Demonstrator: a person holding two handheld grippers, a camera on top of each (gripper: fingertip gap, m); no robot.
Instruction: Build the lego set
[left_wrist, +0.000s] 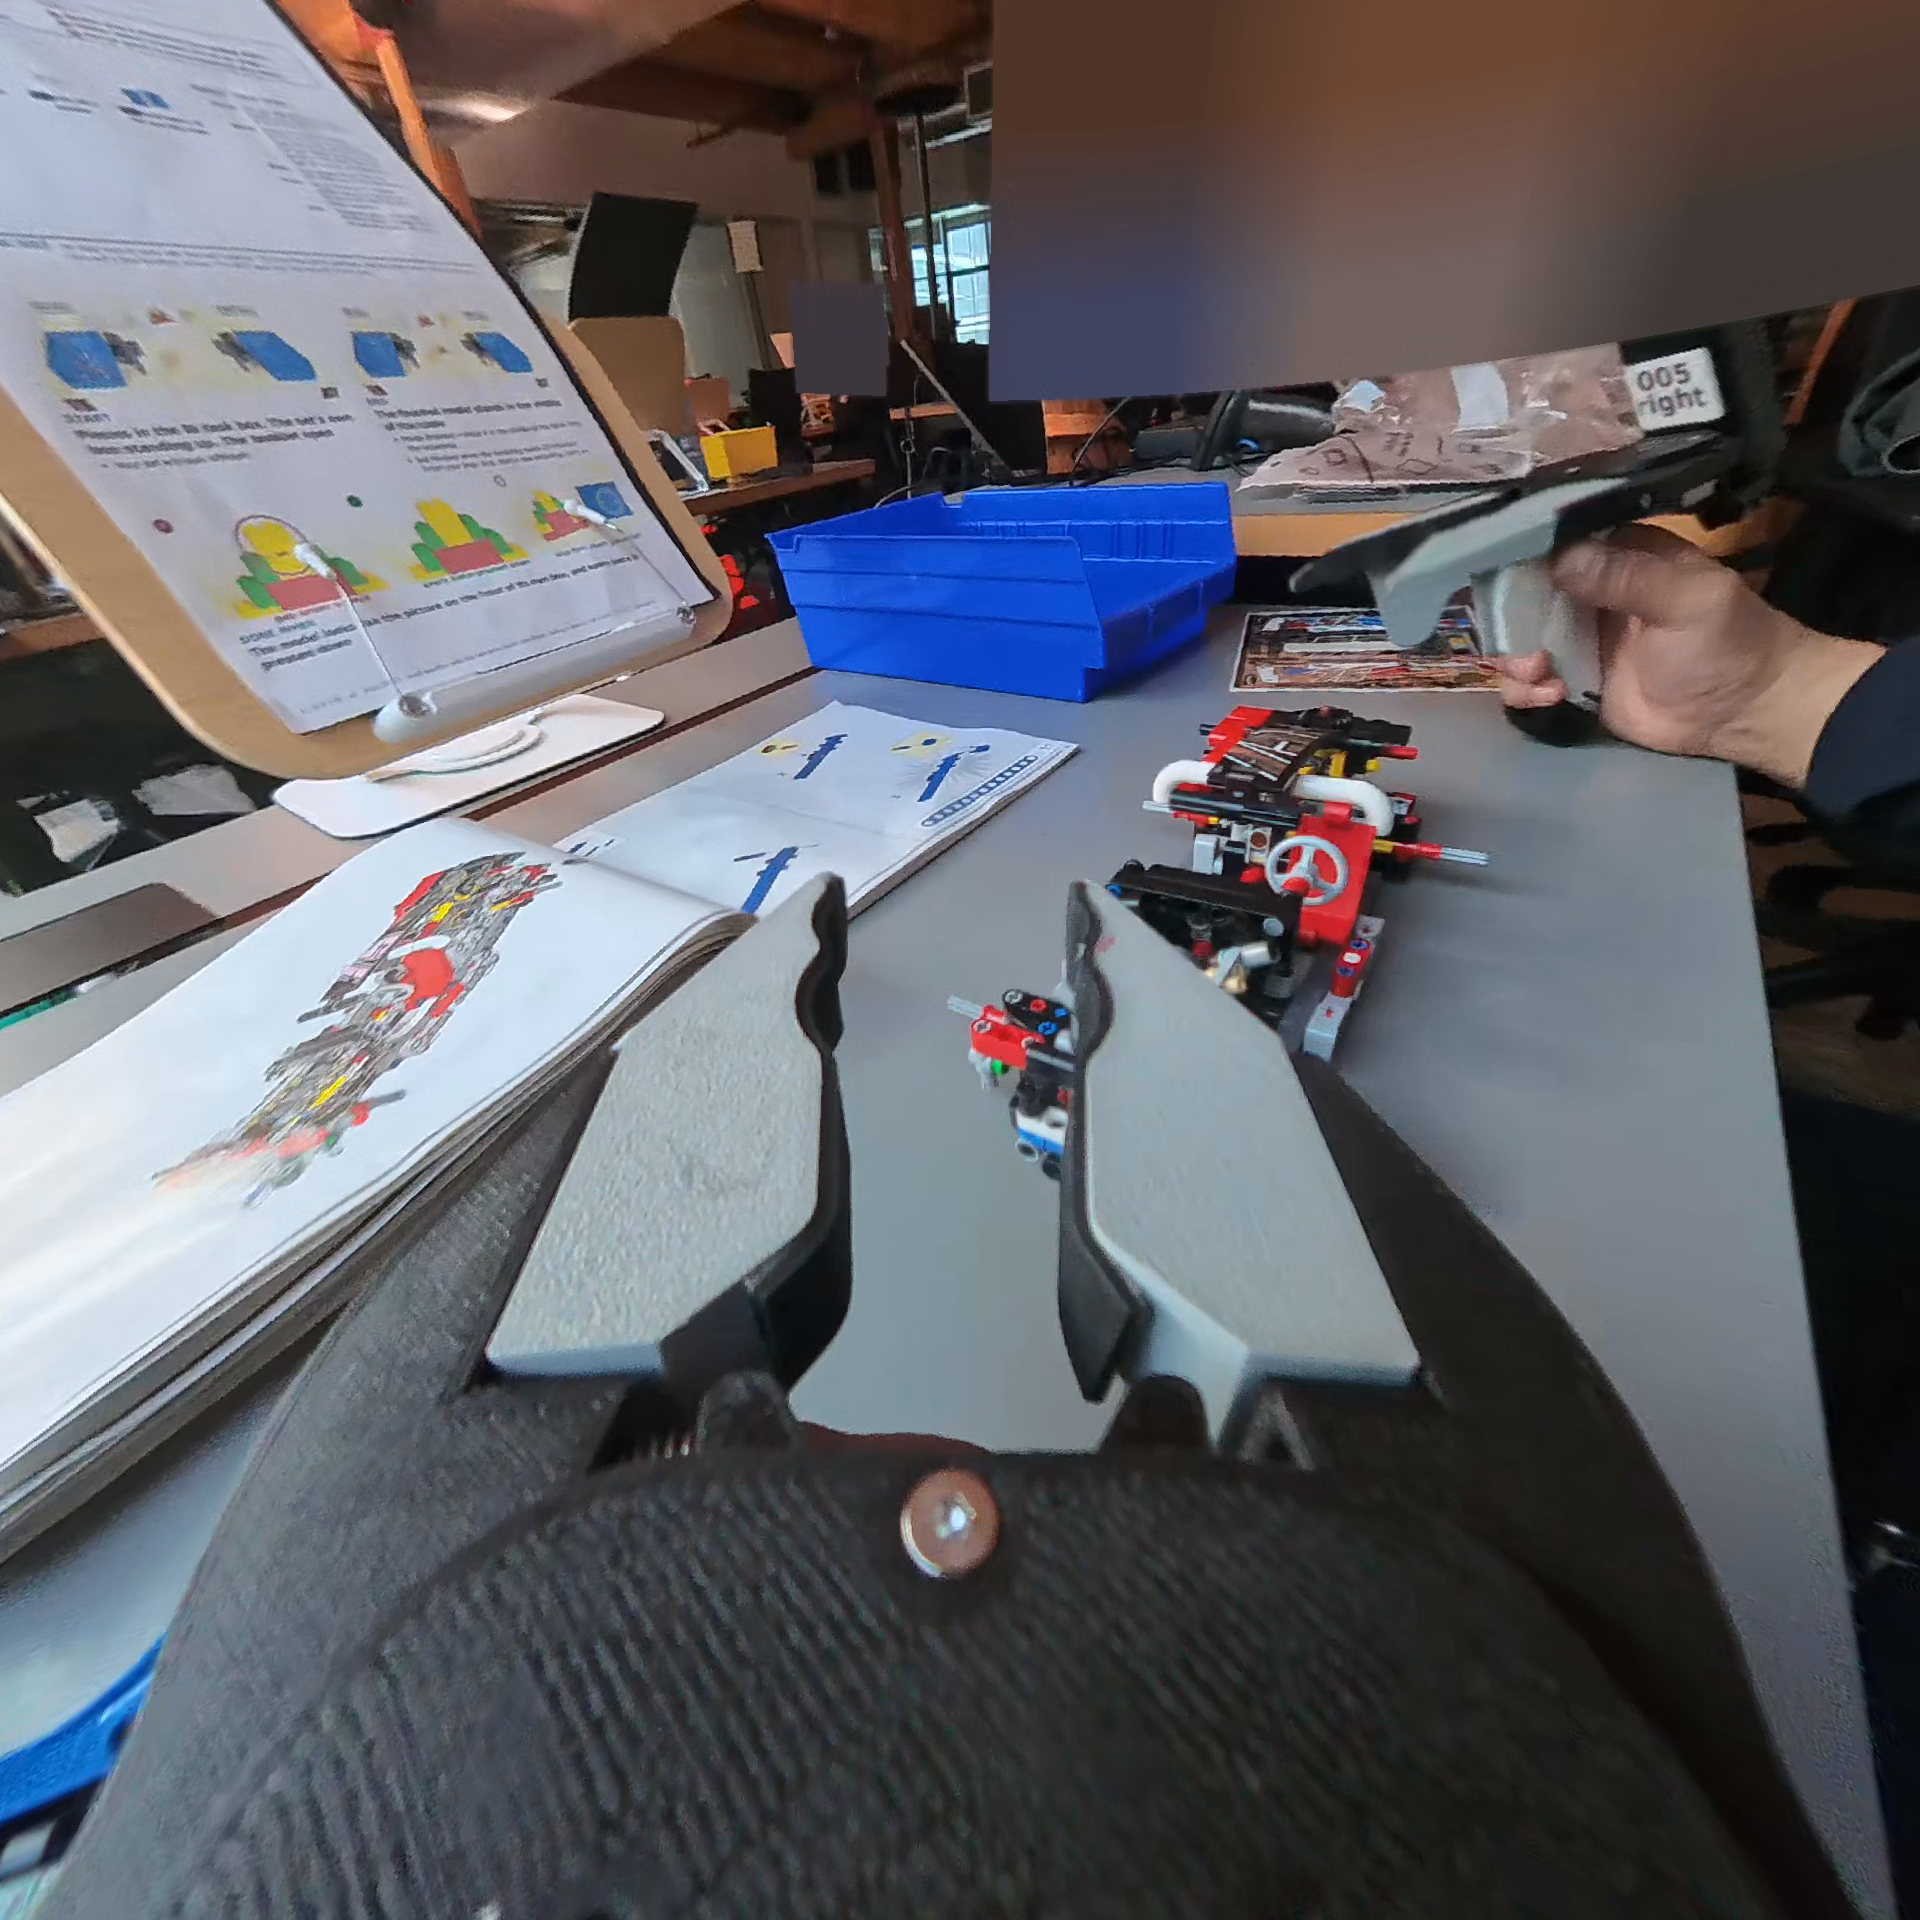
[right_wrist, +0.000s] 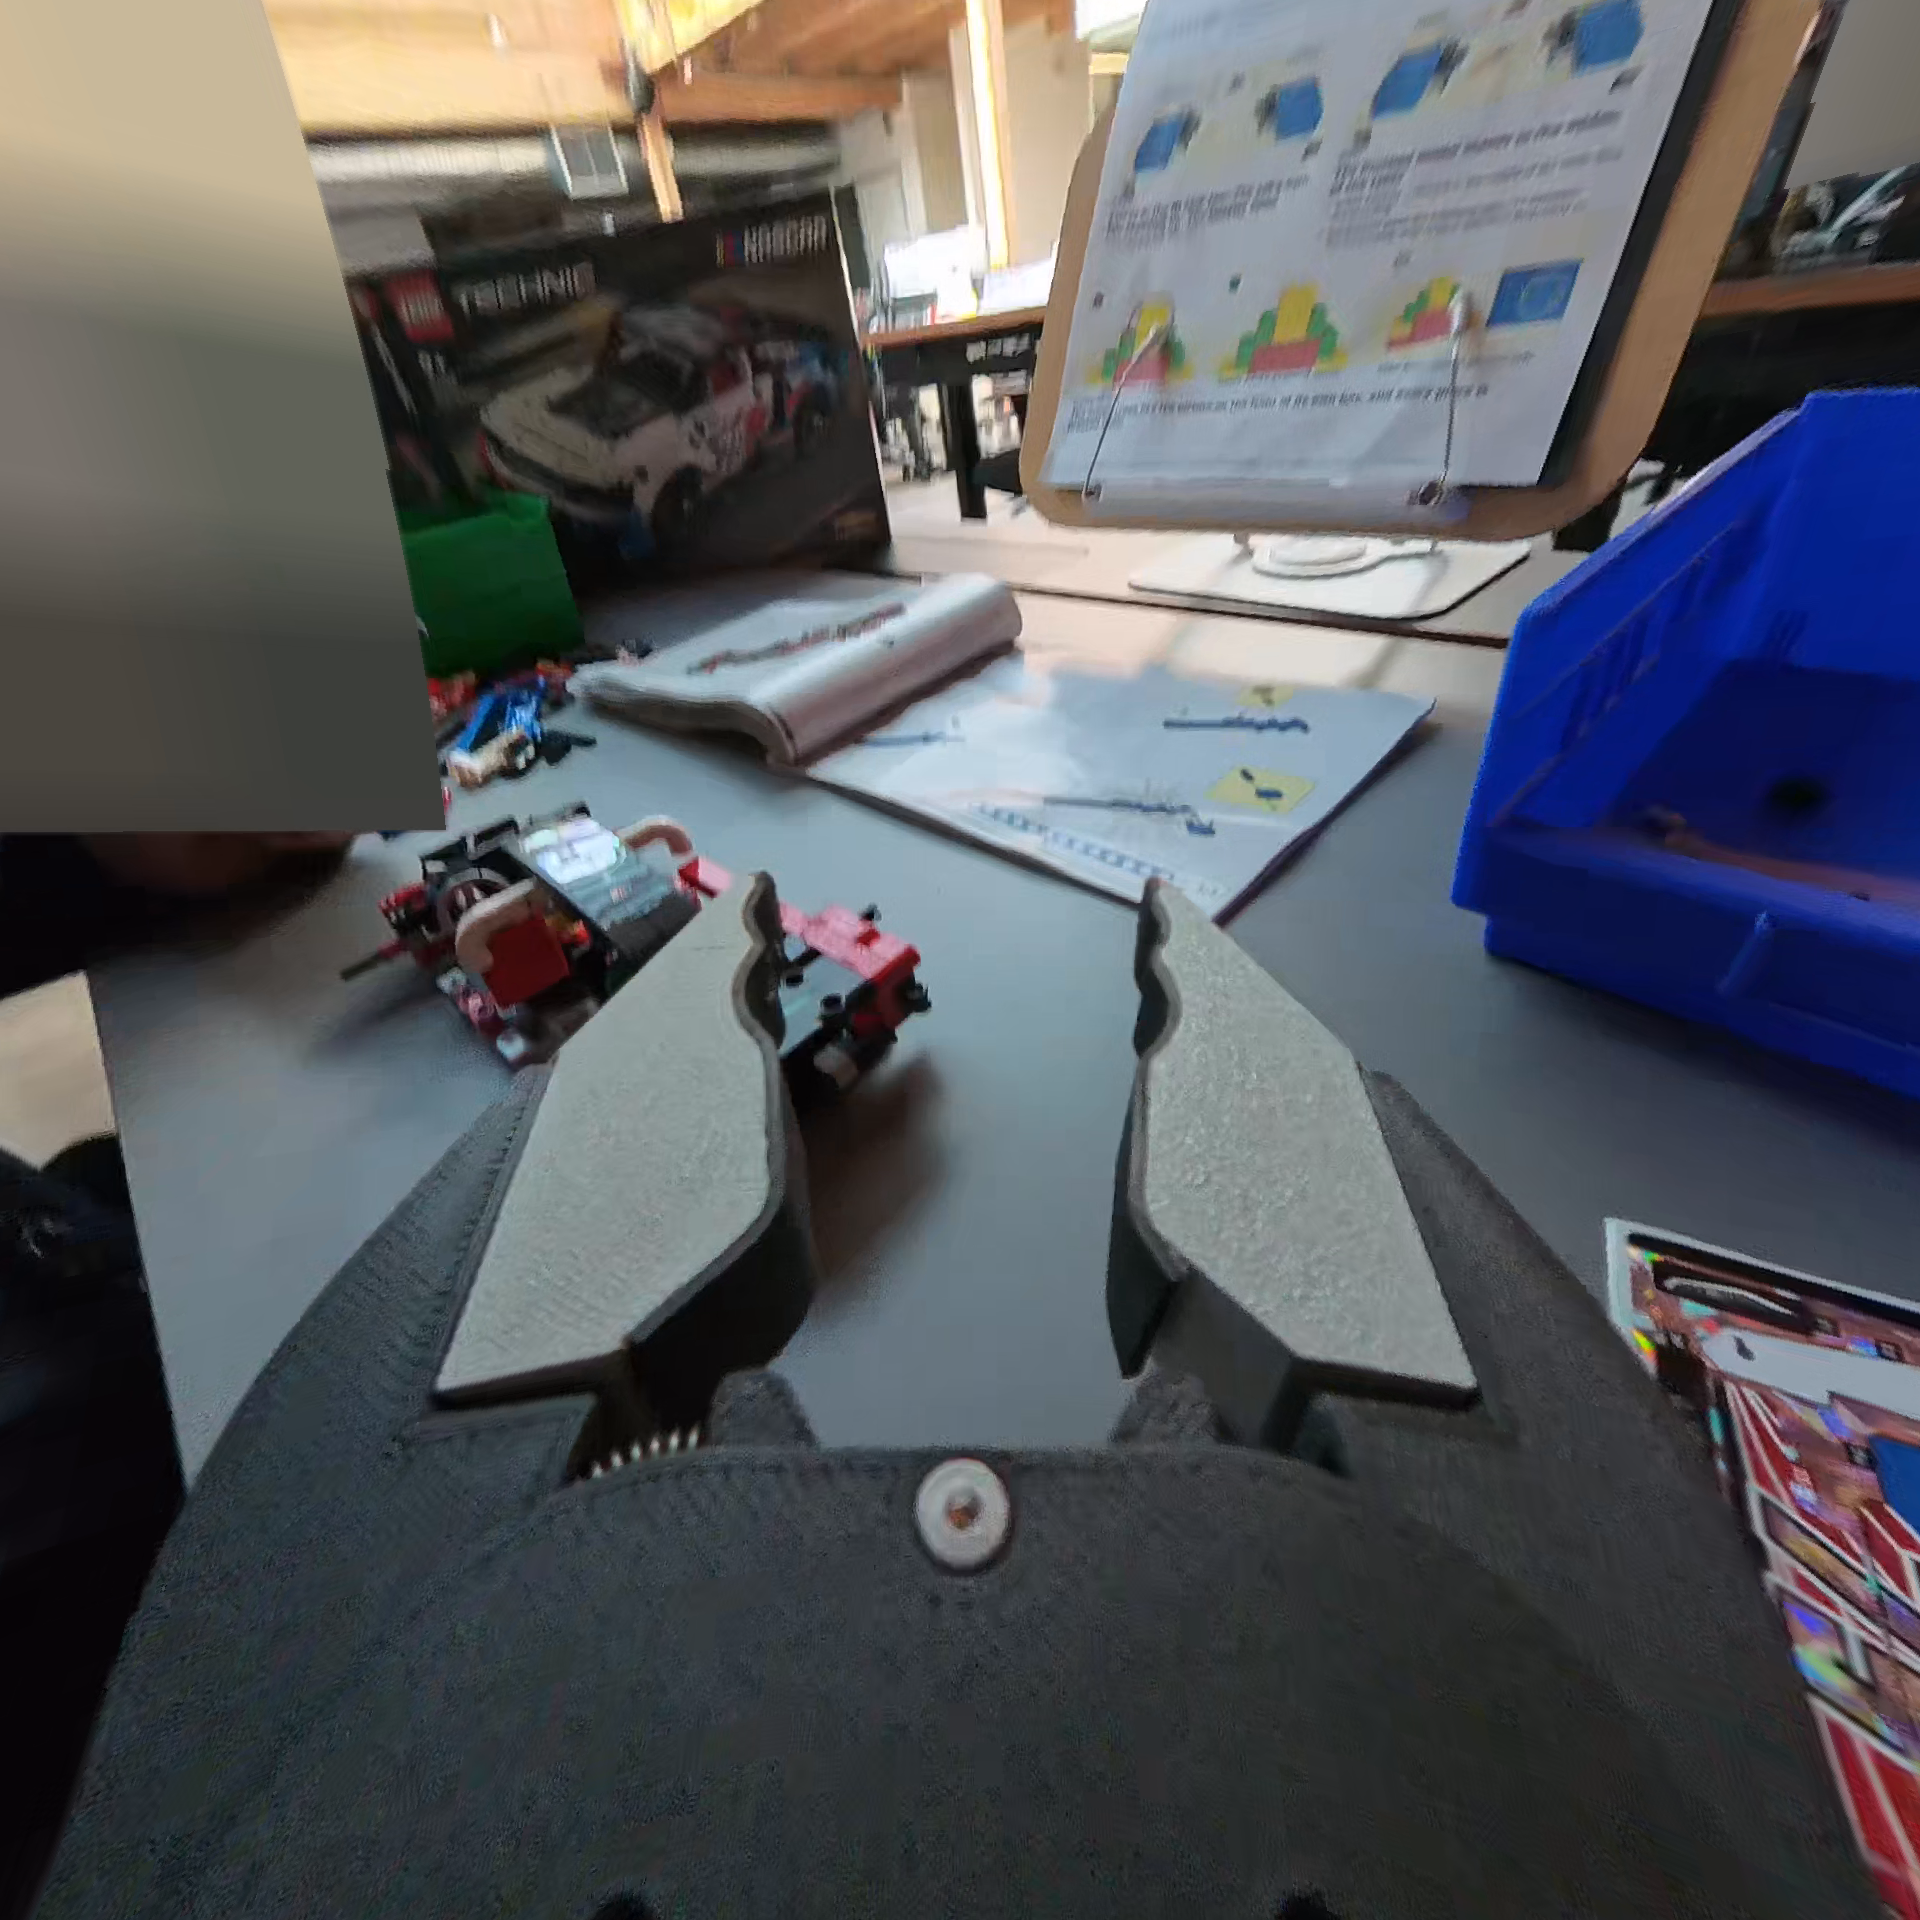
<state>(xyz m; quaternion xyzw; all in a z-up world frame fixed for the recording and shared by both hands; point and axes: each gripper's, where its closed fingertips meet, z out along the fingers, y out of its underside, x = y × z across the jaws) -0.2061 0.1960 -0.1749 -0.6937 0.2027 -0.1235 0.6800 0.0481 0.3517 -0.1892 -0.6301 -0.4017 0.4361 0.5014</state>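
Observation:
A red and black brick-built car chassis (left_wrist: 1288, 831) with a white steering wheel lies on the grey table (left_wrist: 1507, 1091). My left gripper (left_wrist: 951, 935) is open, low over the table. The chassis's near end (left_wrist: 1023, 1049) sits just beside my right finger (left_wrist: 1174, 1091), and nothing is gripped. In the right wrist view my right gripper (right_wrist: 956, 914) is open and empty. The chassis (right_wrist: 540, 925) lies left of it, partly behind the left finger (right_wrist: 665, 1101). The right gripper also shows in the left wrist view (left_wrist: 1455, 561), held in a hand above the table.
An open instruction booklet (left_wrist: 416, 997) (right_wrist: 1091, 769) lies on the left. A blue bin (left_wrist: 997, 582) (right_wrist: 1714, 779) stands beyond. A stand with a printed sheet (left_wrist: 312, 364) (right_wrist: 1351, 260), a sticker sheet (right_wrist: 1818, 1507), a set box (right_wrist: 644, 384) and loose bricks (right_wrist: 499, 727) surround.

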